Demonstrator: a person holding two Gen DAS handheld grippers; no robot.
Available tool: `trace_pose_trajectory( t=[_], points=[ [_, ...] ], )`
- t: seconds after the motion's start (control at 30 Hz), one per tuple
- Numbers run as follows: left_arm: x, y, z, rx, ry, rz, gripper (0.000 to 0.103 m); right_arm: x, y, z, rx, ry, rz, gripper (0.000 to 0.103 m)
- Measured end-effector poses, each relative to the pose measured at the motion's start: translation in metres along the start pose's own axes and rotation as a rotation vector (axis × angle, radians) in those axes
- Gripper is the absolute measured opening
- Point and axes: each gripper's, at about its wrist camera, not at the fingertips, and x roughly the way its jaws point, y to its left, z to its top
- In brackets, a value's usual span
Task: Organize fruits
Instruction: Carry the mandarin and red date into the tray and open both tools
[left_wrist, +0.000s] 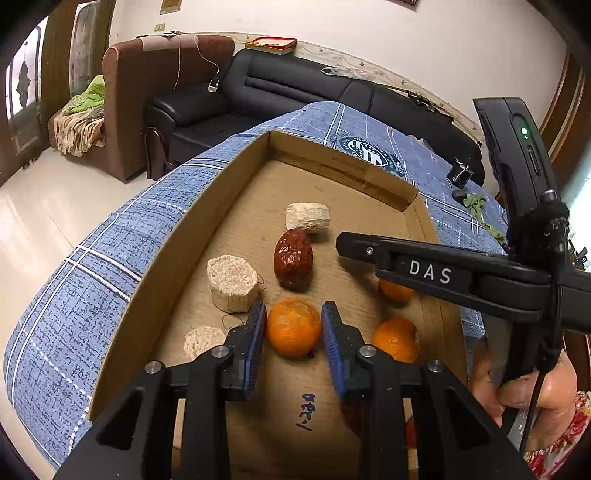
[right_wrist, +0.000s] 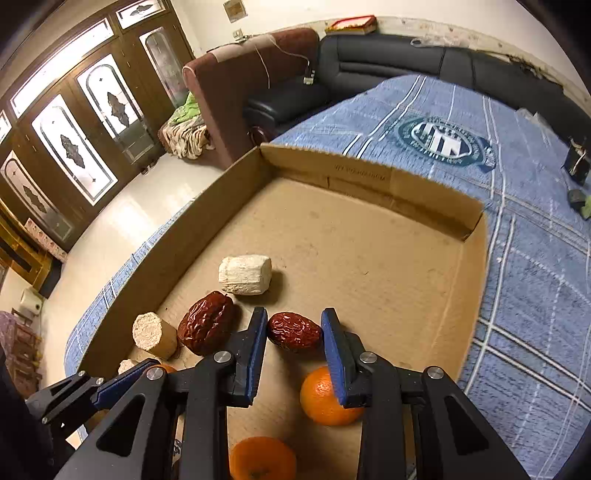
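A shallow cardboard box lies on a blue cloth. In the left wrist view my left gripper has its blue pads on both sides of an orange. Two more oranges lie to the right, and a large red date lies ahead. My right gripper reaches in from the right in that view, where its fingertips are hidden. In the right wrist view my right gripper is closed on a smaller red date. The large date lies left of it, and two oranges below.
Several pale cylindrical blocks lie in the box's left part. The box walls rise at the left and far sides. A sofa and an armchair stand beyond the table. Small items sit at the cloth's far right.
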Motion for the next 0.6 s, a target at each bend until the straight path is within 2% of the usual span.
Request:
trace_pose_trajectory(
  t=[0.1, 0.3, 0.5, 0.6],
  points=[
    [-0.002, 0.002, 0.001, -0.013, -0.010, -0.003, 0.042, -0.001, -0.001, 0.003, -0.006, -0.006, -0.005, 0.034],
    [-0.006, 0.005, 0.001, -0.031, -0.023, 0.003, 0.049, -0.006, -0.002, 0.003, 0.008, -0.012, 0.005, 0.034],
    [-0.022, 0.003, 0.002, -0.032, -0.053, 0.001, 0.054, -0.027, -0.001, 0.000, 0.015, -0.053, 0.025, 0.034],
    [-0.031, -0.001, 0.002, -0.023, -0.071, 0.005, 0.057, -0.036, 0.000, -0.001, 0.015, -0.067, 0.033, 0.039]
  ],
)
